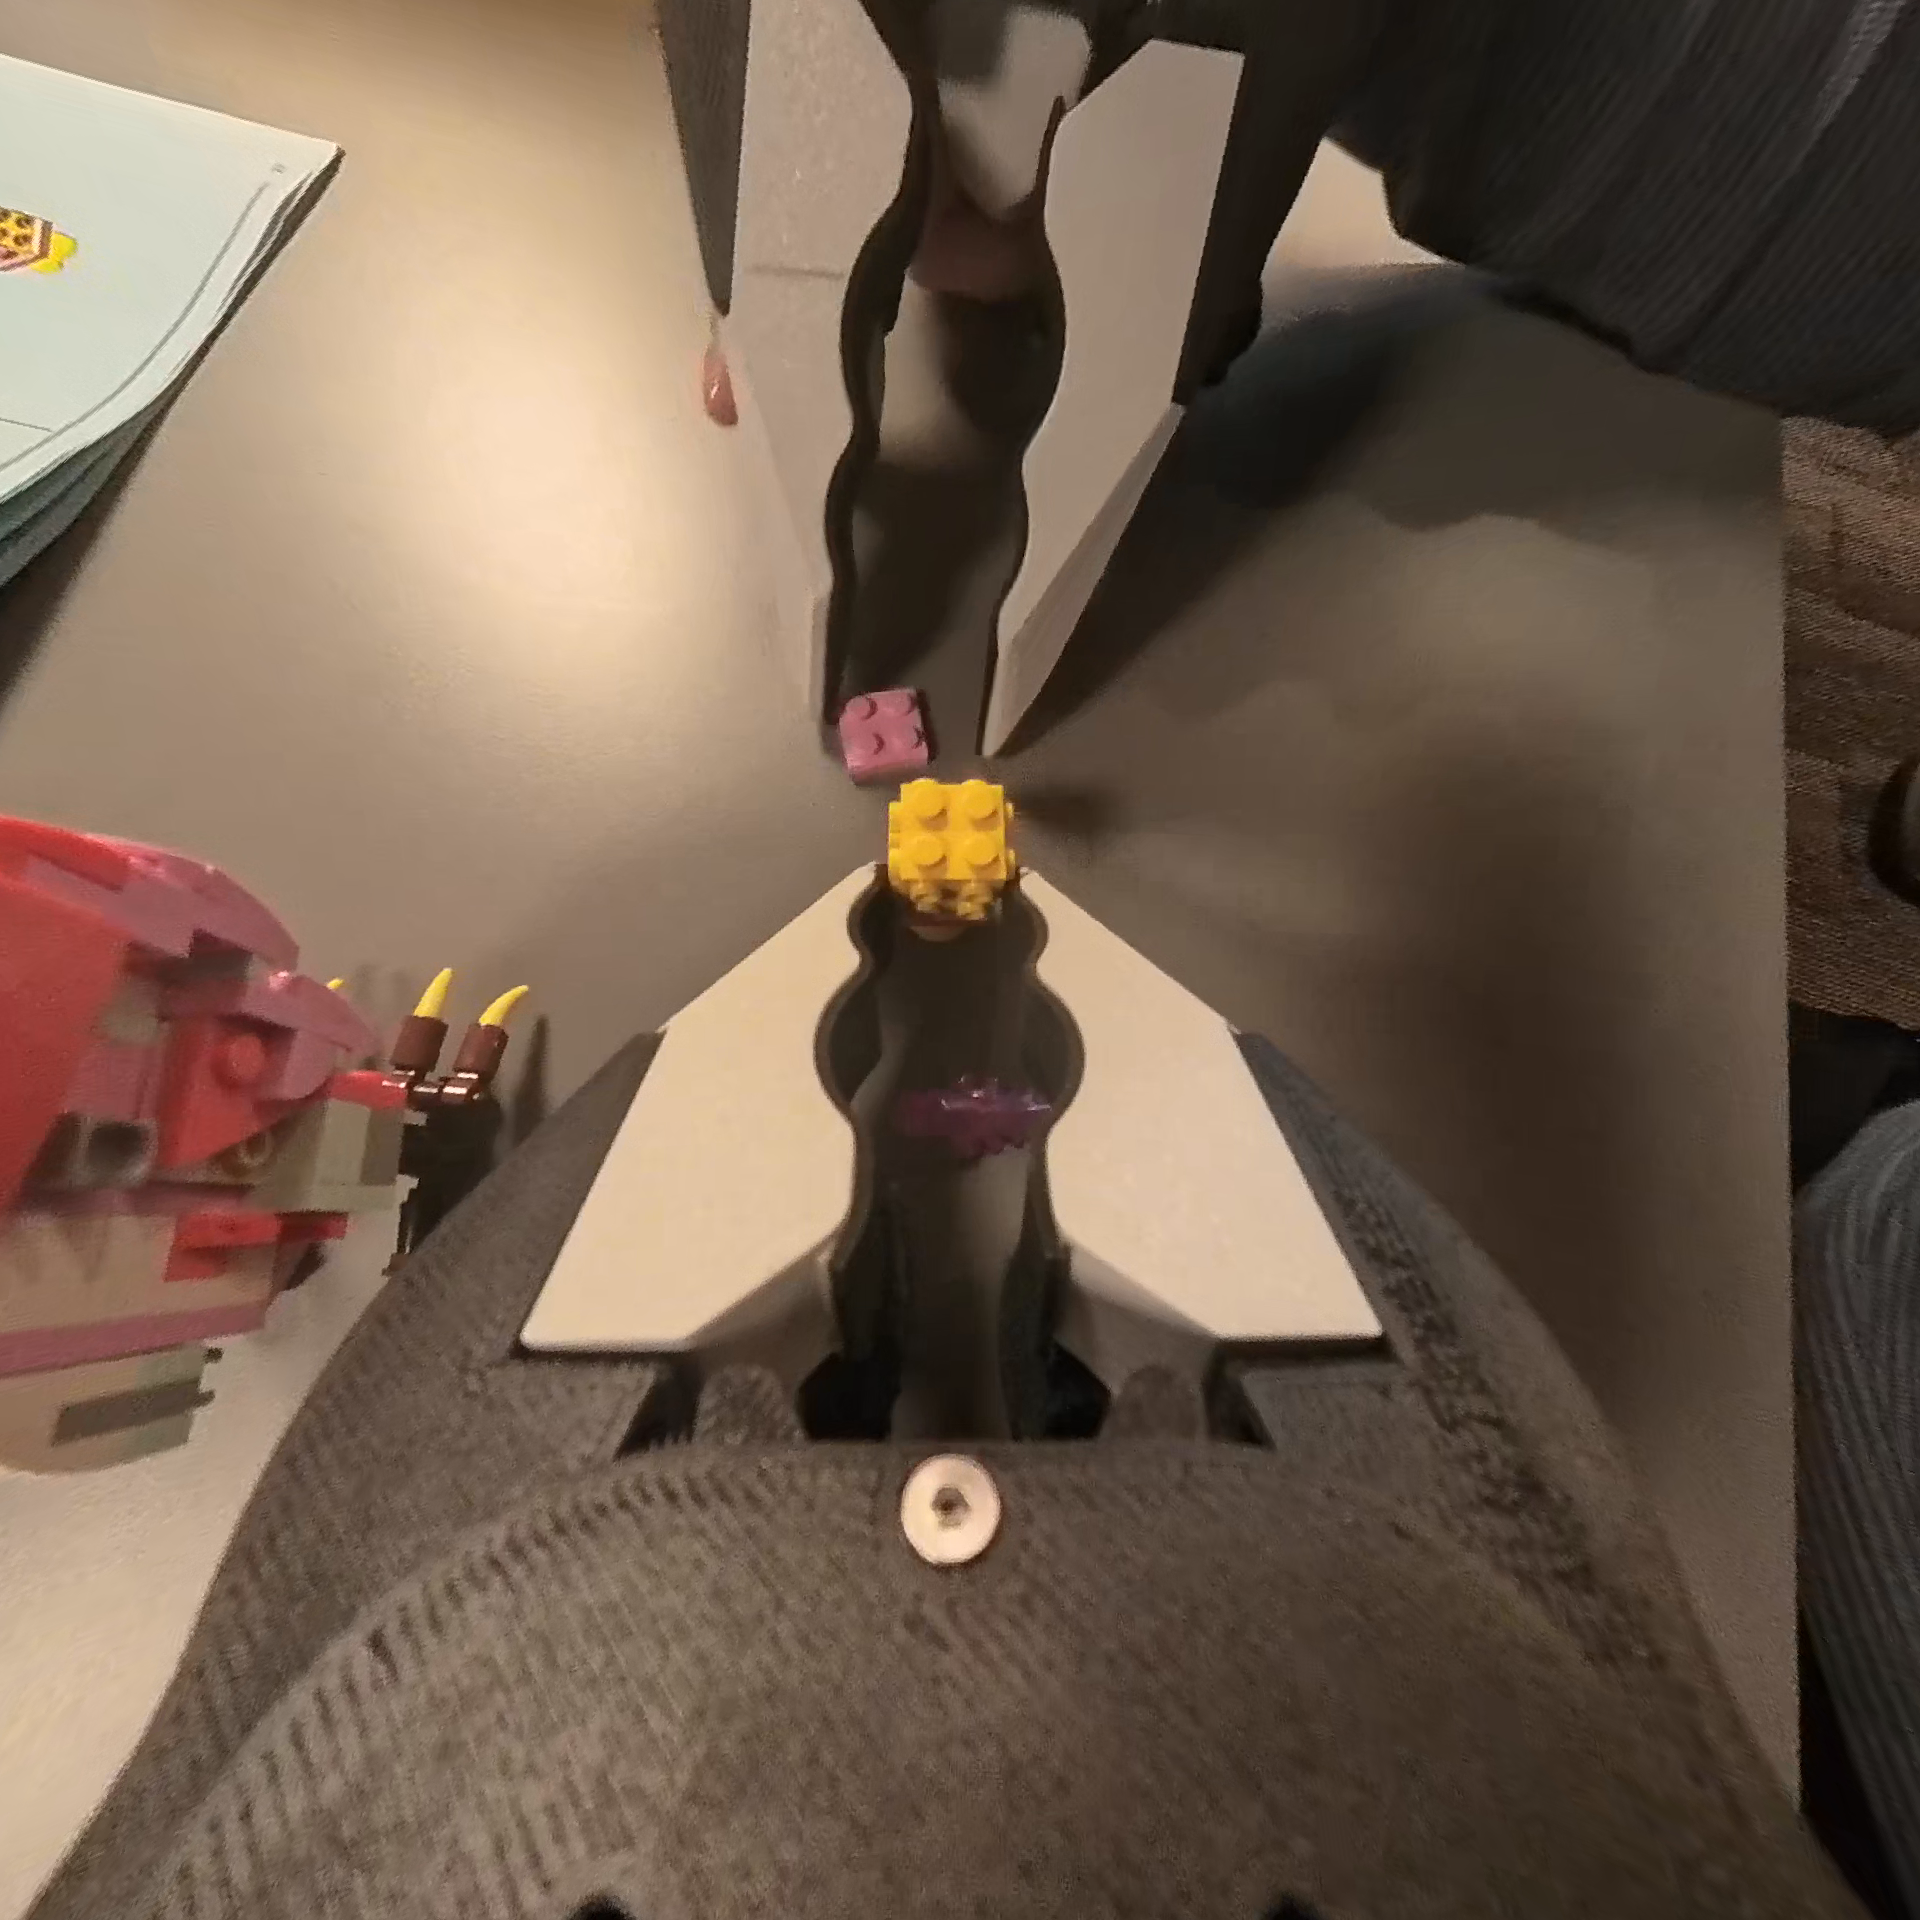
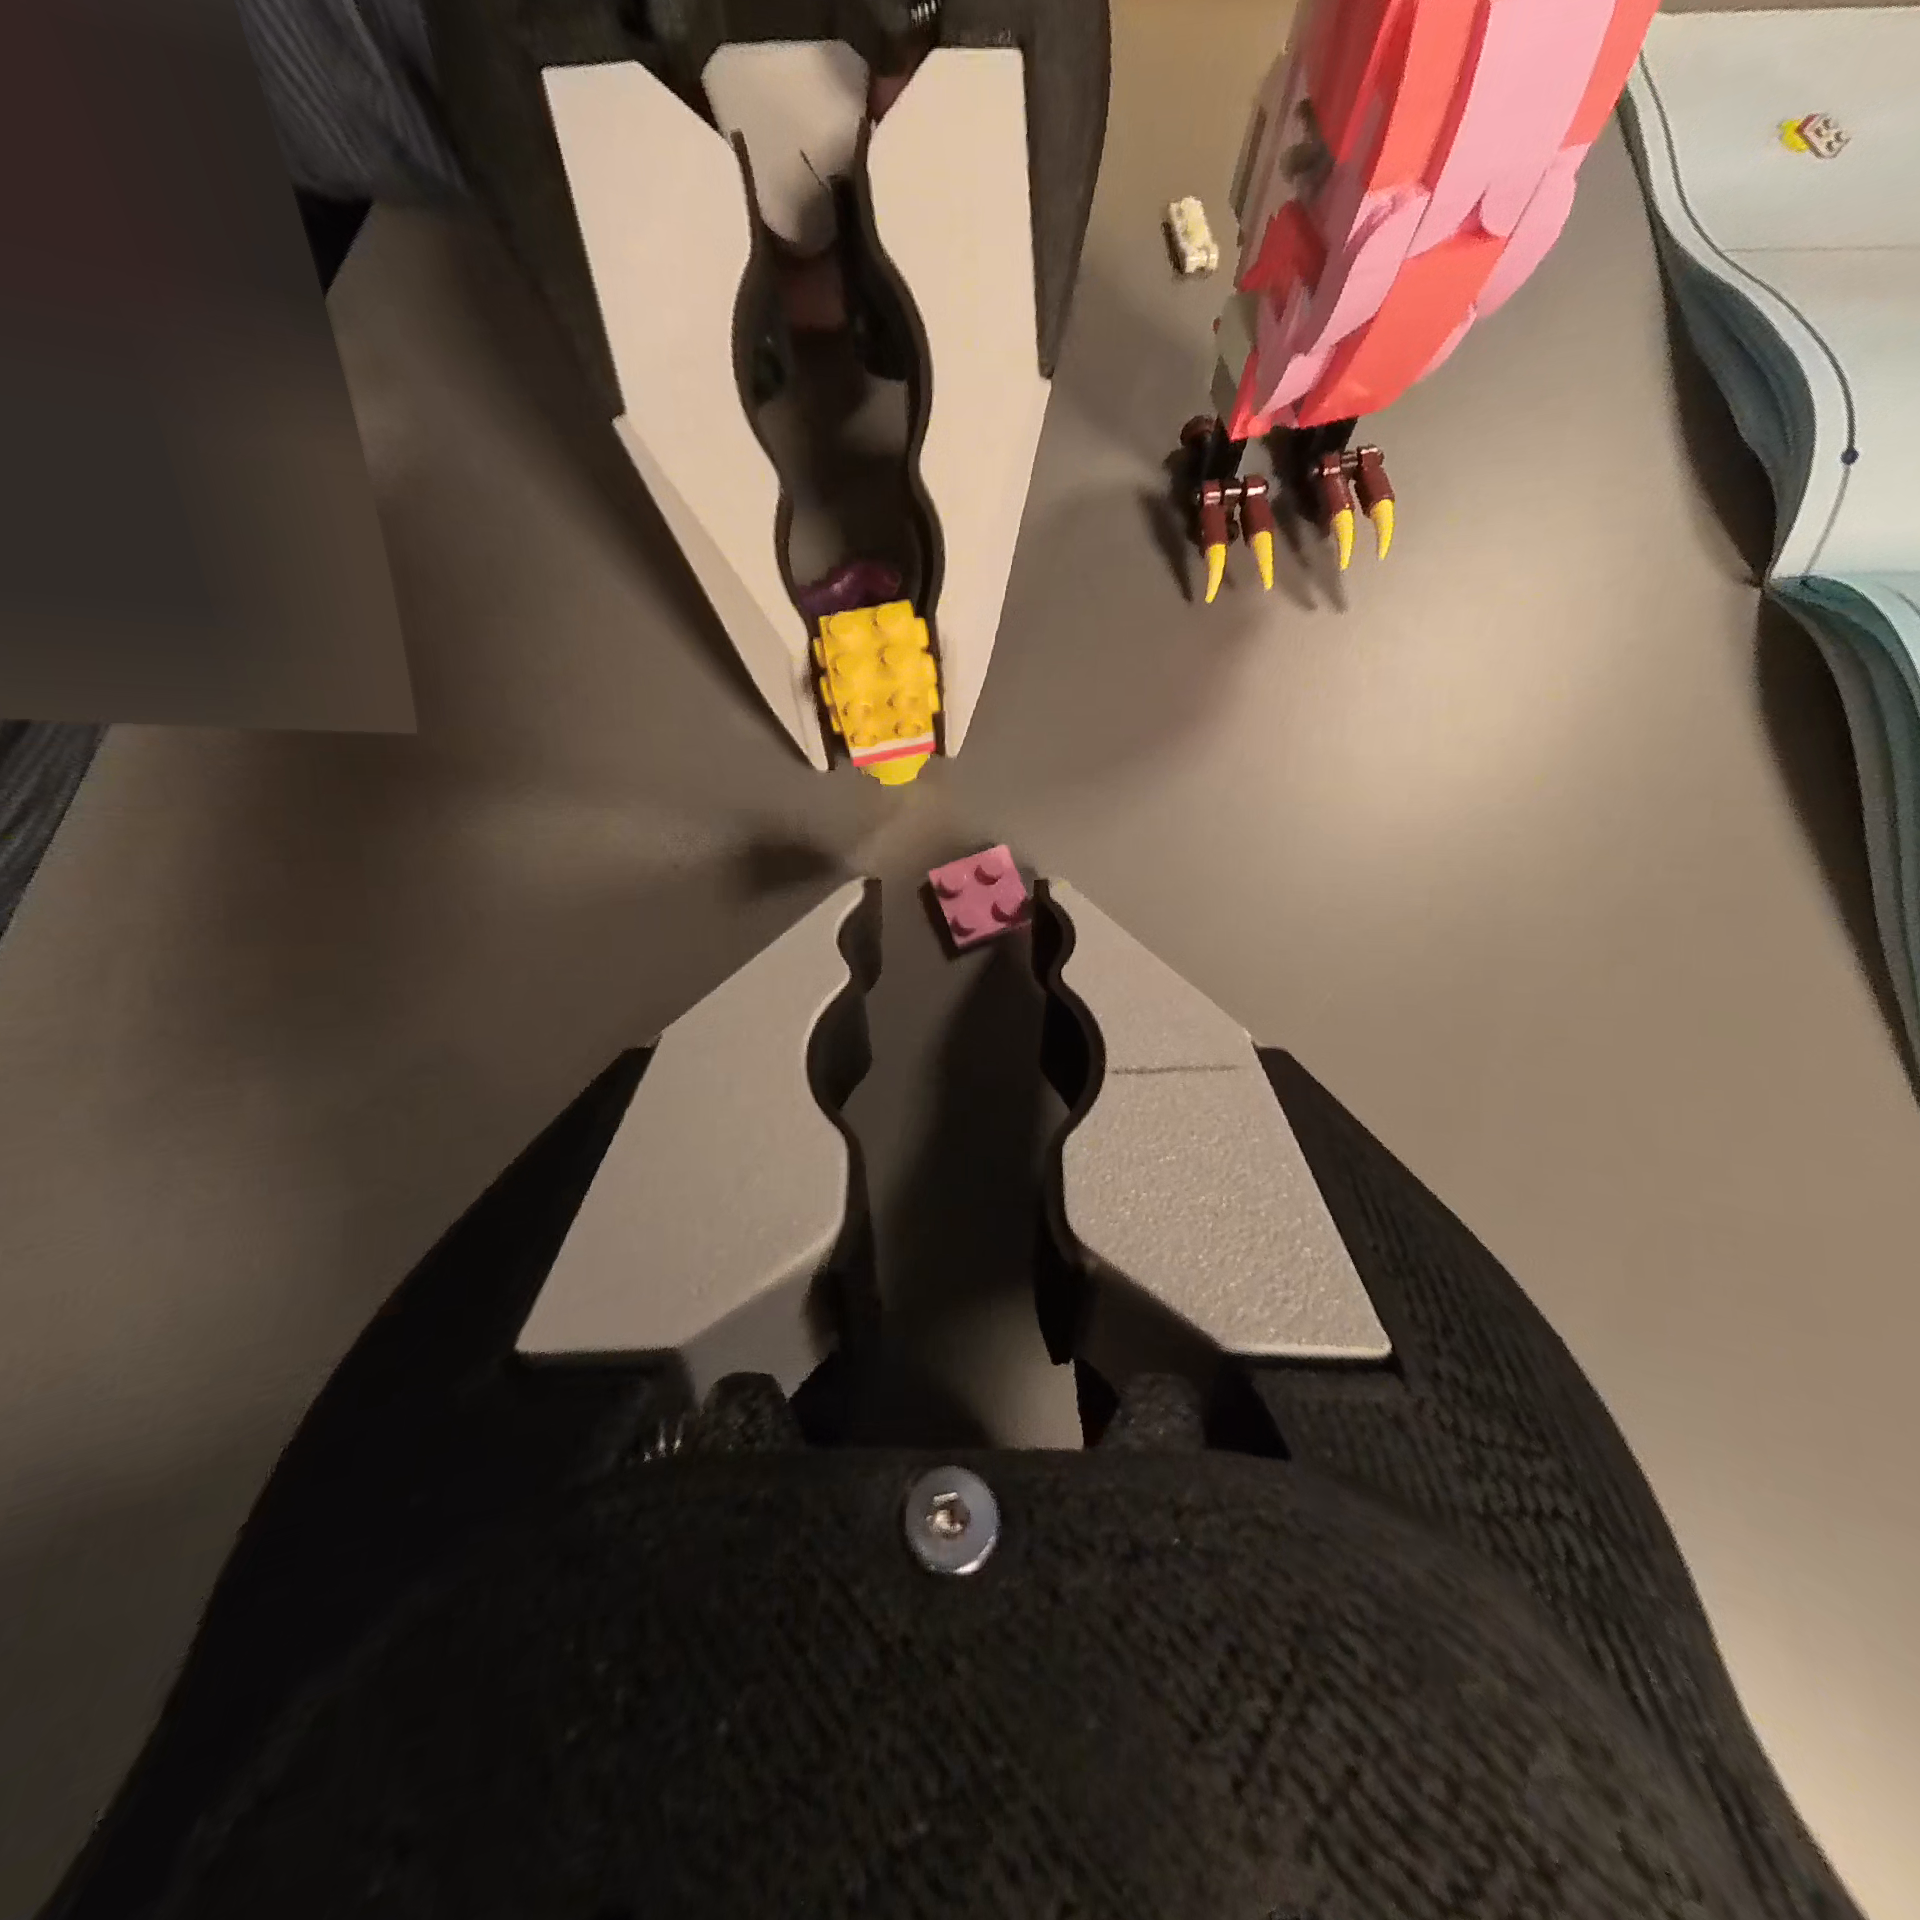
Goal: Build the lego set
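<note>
Close view along two hand-held grippers facing each other, tip to tip, over a grey table (image 2: 1455,831). Clamped in the left gripper (image 1: 951,883): a yellow block (image 1: 951,847) of stacked studded bricks, both pads pressed on its sides, studs facing the camera, its end poking out past the fingertips; from the opposite view, a thin red and pale layer near that end. Deeper between the same fingers, a small purple piece (image 1: 971,1117), too blurred to tell what kind. Just beyond the block, lying flat on the table, a small pink plate (image 2: 979,896) with four studs, turned slightly askew. Around that plate, the parted fingers of the right gripper (image 2: 951,894): one fingertip at or touching the plate's edge, a clear gap on the other side, so not gripped. Yellow block and pink plate near each other but apart, not joined. Off to one side, a large red and pink brick model (image 2: 1434,208) standing on dark legs with yellow claws (image 2: 1299,540); beside it a tiny cream piece (image 2: 1193,235) loose on the table. At the table's edge, an open pale-blue booklet (image 1: 125,312) with a small printed drawing of bricks; no legible writing, no brand mark visible anywhere. Behind the right gripper, a grey ribbed sleeve (image 1: 1610,156).
</note>
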Available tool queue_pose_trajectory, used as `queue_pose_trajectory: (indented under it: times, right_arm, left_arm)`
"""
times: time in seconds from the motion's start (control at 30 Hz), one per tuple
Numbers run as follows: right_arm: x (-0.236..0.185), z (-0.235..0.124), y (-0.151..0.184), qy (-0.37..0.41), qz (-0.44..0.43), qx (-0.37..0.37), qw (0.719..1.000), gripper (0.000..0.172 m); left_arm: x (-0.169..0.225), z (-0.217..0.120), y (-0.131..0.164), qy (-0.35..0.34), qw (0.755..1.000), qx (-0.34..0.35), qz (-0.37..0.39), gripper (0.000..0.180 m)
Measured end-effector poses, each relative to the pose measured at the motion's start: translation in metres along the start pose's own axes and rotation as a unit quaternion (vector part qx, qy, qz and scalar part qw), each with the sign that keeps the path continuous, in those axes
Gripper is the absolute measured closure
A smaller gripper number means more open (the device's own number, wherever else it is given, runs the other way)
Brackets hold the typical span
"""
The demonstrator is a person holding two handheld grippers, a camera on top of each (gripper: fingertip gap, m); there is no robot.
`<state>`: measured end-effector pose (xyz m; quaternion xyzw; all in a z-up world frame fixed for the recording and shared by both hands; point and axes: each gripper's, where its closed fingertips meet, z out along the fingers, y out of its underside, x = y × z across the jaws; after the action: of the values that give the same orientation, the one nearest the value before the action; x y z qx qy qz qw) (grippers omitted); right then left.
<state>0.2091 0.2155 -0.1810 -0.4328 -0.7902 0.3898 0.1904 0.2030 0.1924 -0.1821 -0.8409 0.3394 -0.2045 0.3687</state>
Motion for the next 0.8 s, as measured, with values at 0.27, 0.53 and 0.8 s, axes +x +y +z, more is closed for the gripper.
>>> queue_pose_trajectory:
  times: [0.27,0.53,0.8]
  right_arm:
    - [0.004,-0.001,0.001,0.029,0.013,-0.001,1.0,0.158]
    - [-0.011,-0.016,-0.048,0.012,0.002,0.099,0.995,0.158]
    - [-0.013,-0.002,-0.047,0.04,-0.02,0.018,0.999,0.158]
  left_arm:
    - [-0.001,0.0,0.0,-0.002,1.0,0.002,-0.002,0.151]
    - [-0.003,0.0,0.0,-0.007,1.0,0.001,-0.005,0.161]
    - [0.001,0.0,0.0,0.001,1.0,0.0,0.002,0.161]
